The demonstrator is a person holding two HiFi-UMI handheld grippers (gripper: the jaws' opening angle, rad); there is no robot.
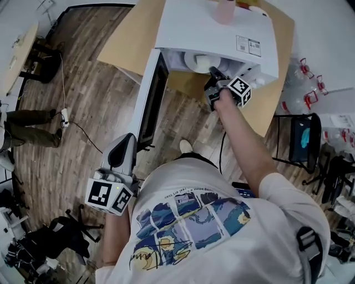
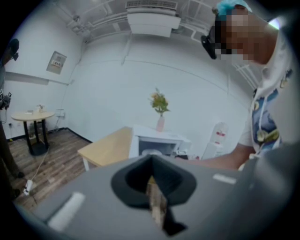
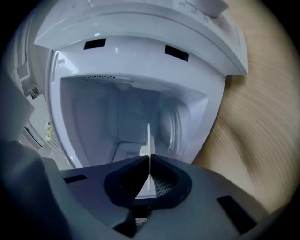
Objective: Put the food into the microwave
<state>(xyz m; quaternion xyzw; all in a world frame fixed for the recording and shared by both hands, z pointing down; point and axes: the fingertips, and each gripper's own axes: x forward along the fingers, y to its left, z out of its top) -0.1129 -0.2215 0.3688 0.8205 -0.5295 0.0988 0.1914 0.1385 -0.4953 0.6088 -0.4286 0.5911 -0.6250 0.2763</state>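
A white microwave (image 1: 216, 28) stands on a wooden table (image 1: 125, 39), its door (image 1: 151, 100) swung open to the left. My right gripper (image 1: 213, 75) is at the mouth of the cavity, shut on the rim of a white plate (image 1: 198, 61) that reaches inside. In the right gripper view the plate (image 3: 149, 140) shows edge-on as a thin white blade between the jaws of the gripper (image 3: 149, 180), with the cavity (image 3: 117, 108) behind it. No food is visible on it. My left gripper (image 1: 123, 145) hangs low beside the door, shut and holding nothing; in the left gripper view it (image 2: 157, 206) faces the microwave (image 2: 157, 143).
A pink vase (image 1: 224, 11) with flowers (image 2: 159, 101) stands on top of the microwave. A black chair (image 1: 302, 138) and water bottles (image 1: 302, 83) are at the right. A person's legs (image 1: 22, 125) and a floor cable (image 1: 83, 130) lie at the left, and a round table (image 2: 33, 115) stands farther off.
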